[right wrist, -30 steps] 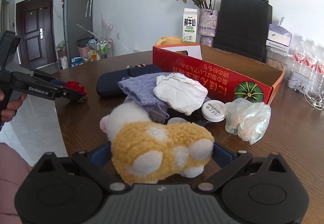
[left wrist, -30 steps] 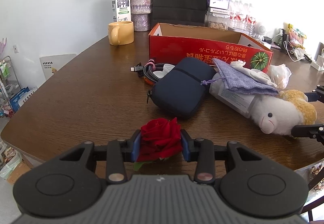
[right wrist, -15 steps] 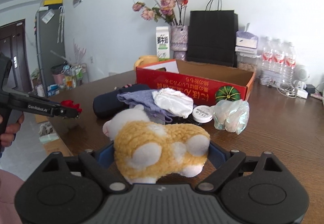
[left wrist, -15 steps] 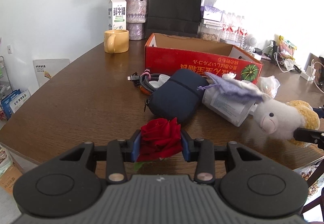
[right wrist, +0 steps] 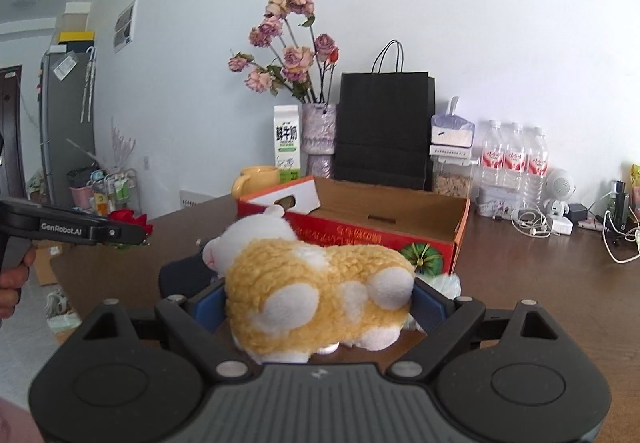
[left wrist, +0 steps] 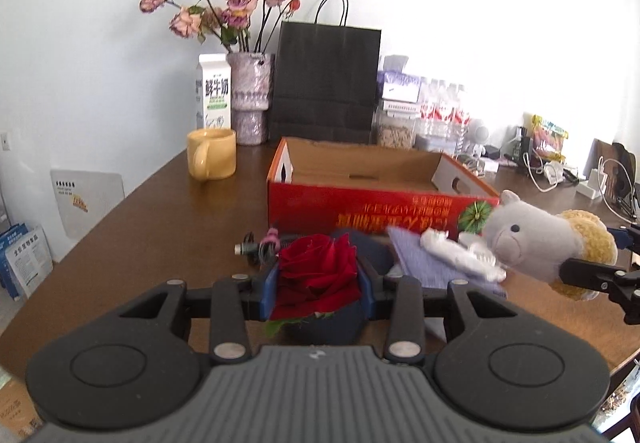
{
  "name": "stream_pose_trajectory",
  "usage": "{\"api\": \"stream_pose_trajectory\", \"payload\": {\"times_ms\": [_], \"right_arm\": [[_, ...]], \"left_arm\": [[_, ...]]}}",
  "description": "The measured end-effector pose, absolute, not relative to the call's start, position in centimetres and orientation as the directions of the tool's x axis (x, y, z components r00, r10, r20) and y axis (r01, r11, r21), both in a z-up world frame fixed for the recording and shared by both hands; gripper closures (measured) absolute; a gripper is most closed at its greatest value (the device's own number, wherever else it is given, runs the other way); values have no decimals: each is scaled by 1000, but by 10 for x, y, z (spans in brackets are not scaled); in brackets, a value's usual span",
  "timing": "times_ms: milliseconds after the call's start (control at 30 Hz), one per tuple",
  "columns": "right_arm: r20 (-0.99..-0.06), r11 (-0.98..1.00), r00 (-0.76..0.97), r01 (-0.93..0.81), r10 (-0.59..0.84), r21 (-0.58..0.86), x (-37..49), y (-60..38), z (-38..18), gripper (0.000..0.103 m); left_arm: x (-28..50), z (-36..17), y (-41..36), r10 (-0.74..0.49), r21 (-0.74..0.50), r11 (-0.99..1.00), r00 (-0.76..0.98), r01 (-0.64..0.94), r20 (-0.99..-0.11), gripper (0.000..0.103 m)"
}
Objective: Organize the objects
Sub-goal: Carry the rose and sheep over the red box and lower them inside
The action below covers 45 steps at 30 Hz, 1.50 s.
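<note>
My left gripper [left wrist: 318, 279] is shut on a red rose [left wrist: 316, 269] and holds it above the brown table [left wrist: 160, 227]; the rose also shows in the right wrist view [right wrist: 134, 221]. My right gripper [right wrist: 320, 303] is shut on a yellow and white plush sheep [right wrist: 316, 291], lifted off the table; the sheep also shows in the left wrist view [left wrist: 536, 243]. An open red cardboard box [left wrist: 380, 199] stands behind both. A navy pouch [left wrist: 372, 251], a lilac cloth bag [left wrist: 416, 255] and a white cloth [left wrist: 460, 253] lie in front of the box.
A yellow mug [left wrist: 211, 159], a milk carton [left wrist: 214, 91], a vase of dried flowers [left wrist: 250, 99] and a black paper bag [left wrist: 328, 79] stand at the back. Water bottles [right wrist: 514, 159], chargers and cables [right wrist: 536, 223] crowd the right. A coiled cable [left wrist: 260, 243] lies left of the pouch.
Both grippers have risen and moved toward the red box. The sheep has come up off the table; the rose rides higher, now over the navy pouch.
</note>
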State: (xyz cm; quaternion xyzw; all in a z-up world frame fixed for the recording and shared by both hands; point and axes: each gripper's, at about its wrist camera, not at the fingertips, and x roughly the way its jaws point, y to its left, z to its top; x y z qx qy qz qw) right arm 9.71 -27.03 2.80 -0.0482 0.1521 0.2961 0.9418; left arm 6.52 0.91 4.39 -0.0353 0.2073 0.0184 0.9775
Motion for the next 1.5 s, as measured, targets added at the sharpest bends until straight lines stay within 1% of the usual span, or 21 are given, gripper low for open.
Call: {"api": "stream_pose_trajectory", "payload": {"times_ms": [267, 567, 833, 1033, 1200, 1333, 1400, 1433, 1467, 1500], "right_arm": [[-247, 852, 822, -522, 513, 33, 151, -246, 45, 11], [-246, 873, 843, -488, 479, 29, 222, -214, 52, 11], [-287, 896, 854, -443, 434, 38, 285, -187, 47, 11], [-344, 936, 876, -350, 339, 33, 330, -167, 36, 11], [-408, 957, 874, -291, 265, -3, 355, -157, 19, 11], [-426, 960, 868, -282, 254, -1, 361, -158, 12, 10], [-431, 959, 865, -284, 257, 2, 362, -158, 10, 6], [-433, 959, 863, -284, 258, 5, 362, -158, 9, 2], [-435, 959, 862, -285, 260, 8, 362, -159, 7, 0], [-432, 958, 862, -286, 263, 13, 361, -160, 6, 0]], "left_arm": [[129, 67, 1, 4, -36, 999, 938, -18, -347, 64], [209, 78, 3, -9, -66, 998, 943, -14, -333, 64], [277, 73, 6, -7, -69, 997, 927, -21, -374, 64], [324, 61, 6, 5, -65, 997, 911, -35, -413, 64], [349, 47, 12, 12, -66, 997, 894, -46, -447, 64], [357, 43, 16, 10, -61, 997, 890, -43, -456, 63], [358, 41, 14, 3, -49, 998, 885, -28, -465, 56], [358, 40, 13, 3, -47, 998, 883, -29, -469, 40], [358, 40, 12, 7, -45, 998, 882, -32, -471, 10], [356, 39, 12, 15, -40, 998, 886, -38, -464, 0]]}}
